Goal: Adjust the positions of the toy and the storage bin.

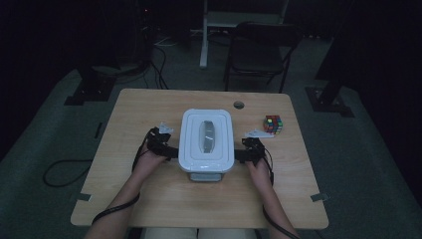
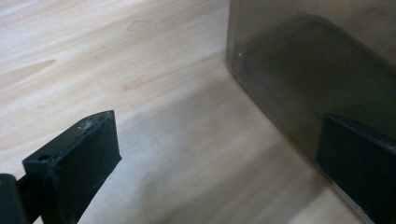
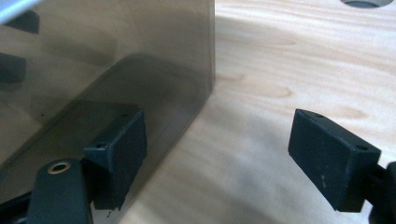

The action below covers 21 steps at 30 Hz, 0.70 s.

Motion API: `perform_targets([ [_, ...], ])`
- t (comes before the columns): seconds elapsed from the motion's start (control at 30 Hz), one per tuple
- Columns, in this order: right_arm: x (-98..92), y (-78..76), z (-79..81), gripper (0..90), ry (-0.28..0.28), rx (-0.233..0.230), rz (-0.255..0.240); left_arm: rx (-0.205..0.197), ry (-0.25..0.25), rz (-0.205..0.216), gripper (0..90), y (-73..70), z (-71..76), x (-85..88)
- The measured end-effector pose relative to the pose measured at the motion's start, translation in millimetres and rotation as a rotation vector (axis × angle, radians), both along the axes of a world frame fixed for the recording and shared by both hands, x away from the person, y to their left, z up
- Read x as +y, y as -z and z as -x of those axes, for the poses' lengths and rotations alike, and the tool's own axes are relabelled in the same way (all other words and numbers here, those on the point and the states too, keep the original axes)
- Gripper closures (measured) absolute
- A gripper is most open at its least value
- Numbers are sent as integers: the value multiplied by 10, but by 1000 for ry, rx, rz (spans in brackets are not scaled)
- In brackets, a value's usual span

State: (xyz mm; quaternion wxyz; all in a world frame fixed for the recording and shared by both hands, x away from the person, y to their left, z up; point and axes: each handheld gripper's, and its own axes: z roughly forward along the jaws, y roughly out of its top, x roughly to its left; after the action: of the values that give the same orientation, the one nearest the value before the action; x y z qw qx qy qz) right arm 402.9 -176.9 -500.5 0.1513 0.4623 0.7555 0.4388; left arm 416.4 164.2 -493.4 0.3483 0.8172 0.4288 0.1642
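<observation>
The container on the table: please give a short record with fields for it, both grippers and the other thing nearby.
container: smoky clear box with white lid, on the wooden table
left gripper: at the box's left side, jaws apart, one jaw against the wall
right gripper: at the box's right side, jaws apart, nothing between them
other thing: colour cube, apart, right of the box

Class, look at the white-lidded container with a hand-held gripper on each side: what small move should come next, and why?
Probably press both inward against the container. The left hand-held gripper and right hand-held gripper flank its smoky walls with jaws open, and nothing is clamped yet. Squeezing it between them would likely steady it on the table before any lift.
</observation>
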Motion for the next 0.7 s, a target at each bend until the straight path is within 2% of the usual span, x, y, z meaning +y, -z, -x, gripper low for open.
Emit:
perform_targets([
  [0.27, -65, -2, 236, 197, -12, -3, -1, -4, 37, -19, 6, -16, 214, -61],
  [0.37, -84, 3, 295, 197, -16, -4, -8, -1, 39, -15, 6, -15, 239, -64],
  [0.4, -115, 13, 358, 197, -22, -1, -16, 1, 54, -2, 6, -4, 324, -71],
  [0.7, -203, 11, 580, 197, -26, -1, -10, 2, 104, -8, 6, -3, 550, -140],
])
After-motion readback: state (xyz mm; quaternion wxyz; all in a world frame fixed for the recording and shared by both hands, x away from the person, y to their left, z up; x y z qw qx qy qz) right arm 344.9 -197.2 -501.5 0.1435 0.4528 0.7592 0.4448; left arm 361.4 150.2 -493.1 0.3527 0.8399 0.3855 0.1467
